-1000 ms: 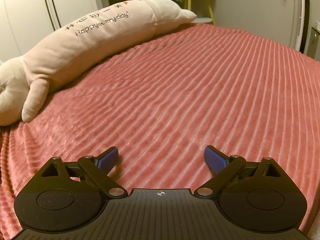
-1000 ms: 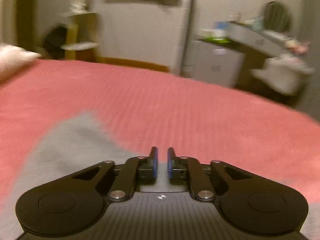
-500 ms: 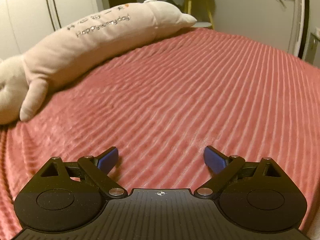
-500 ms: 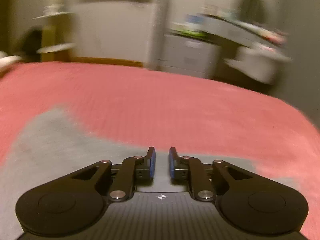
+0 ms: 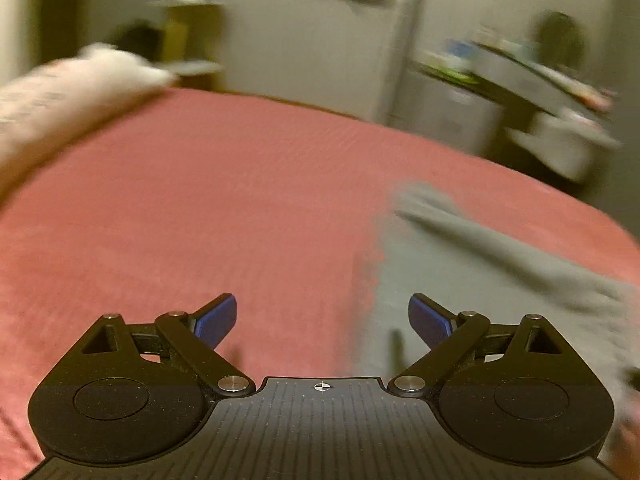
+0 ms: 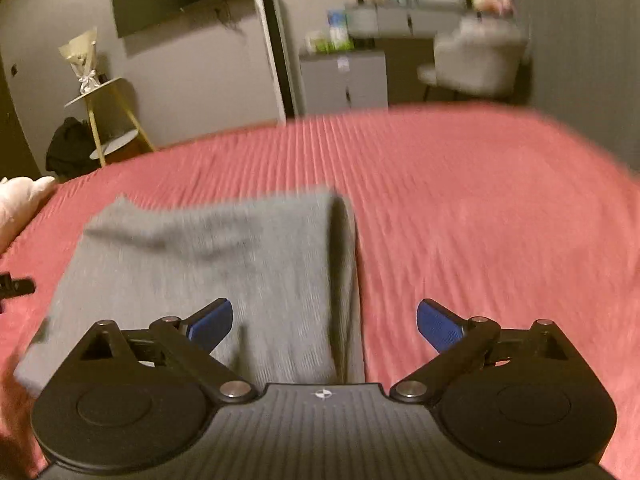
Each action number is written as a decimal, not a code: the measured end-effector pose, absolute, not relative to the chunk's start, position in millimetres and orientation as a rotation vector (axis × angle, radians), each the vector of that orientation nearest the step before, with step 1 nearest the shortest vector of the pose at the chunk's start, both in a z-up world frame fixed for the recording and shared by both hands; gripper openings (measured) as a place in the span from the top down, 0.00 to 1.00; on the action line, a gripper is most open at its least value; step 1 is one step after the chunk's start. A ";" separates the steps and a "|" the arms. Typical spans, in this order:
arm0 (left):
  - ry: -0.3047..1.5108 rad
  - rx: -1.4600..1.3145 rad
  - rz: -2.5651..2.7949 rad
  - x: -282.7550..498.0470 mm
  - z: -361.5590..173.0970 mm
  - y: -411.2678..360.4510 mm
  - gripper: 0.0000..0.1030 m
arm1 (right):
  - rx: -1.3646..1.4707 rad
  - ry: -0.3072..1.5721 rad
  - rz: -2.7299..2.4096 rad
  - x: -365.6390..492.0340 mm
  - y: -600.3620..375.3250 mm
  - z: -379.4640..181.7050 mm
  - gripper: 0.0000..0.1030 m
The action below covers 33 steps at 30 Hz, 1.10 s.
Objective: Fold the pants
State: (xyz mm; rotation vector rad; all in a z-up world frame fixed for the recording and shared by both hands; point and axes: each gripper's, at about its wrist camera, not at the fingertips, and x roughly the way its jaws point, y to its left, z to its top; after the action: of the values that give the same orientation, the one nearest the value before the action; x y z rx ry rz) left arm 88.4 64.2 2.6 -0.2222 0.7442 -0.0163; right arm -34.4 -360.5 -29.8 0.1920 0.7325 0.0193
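Grey pants (image 6: 224,256) lie folded on the red ribbed bedspread (image 6: 480,208), their folded edge running down the middle of the right wrist view. My right gripper (image 6: 325,322) hovers over that edge with its jaws opening wide and nothing pressed between the blue pads. In the blurred left wrist view the pants (image 5: 472,276) lie to the right. My left gripper (image 5: 322,318) is open above the bedspread (image 5: 200,220), its right finger over the cloth's left border, holding nothing.
A long pale plush pillow (image 5: 60,108) lies along the bed's left side. Beyond the bed stand a small yellow side table (image 6: 108,120), a white cabinet (image 6: 344,80), a cluttered desk and a pale chair (image 6: 476,60).
My right gripper went from shut to wide open and moved sideways over the pants. My left gripper swung right and tilted, so the pants came into its view; it stayed open.
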 end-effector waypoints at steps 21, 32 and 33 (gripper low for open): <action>1.014 -0.100 0.004 88.1 -20.3 47.2 0.05 | 0.494 0.938 0.062 -67.1 -392.9 -48.9 0.04; 1.040 -0.164 -0.017 92.7 -21.5 53.9 0.06 | 0.708 0.951 0.190 -32.7 -412.3 -68.8 0.04; 1.041 -0.158 -0.021 93.5 -20.5 53.8 0.06 | 0.725 0.948 0.201 -29.2 -414.2 -70.9 0.04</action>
State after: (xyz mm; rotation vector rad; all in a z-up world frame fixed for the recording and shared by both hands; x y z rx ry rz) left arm 93.5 53.8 -20.5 -0.1579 1.0411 -0.0208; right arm -29.2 -414.2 -70.9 0.7251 0.9477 0.2006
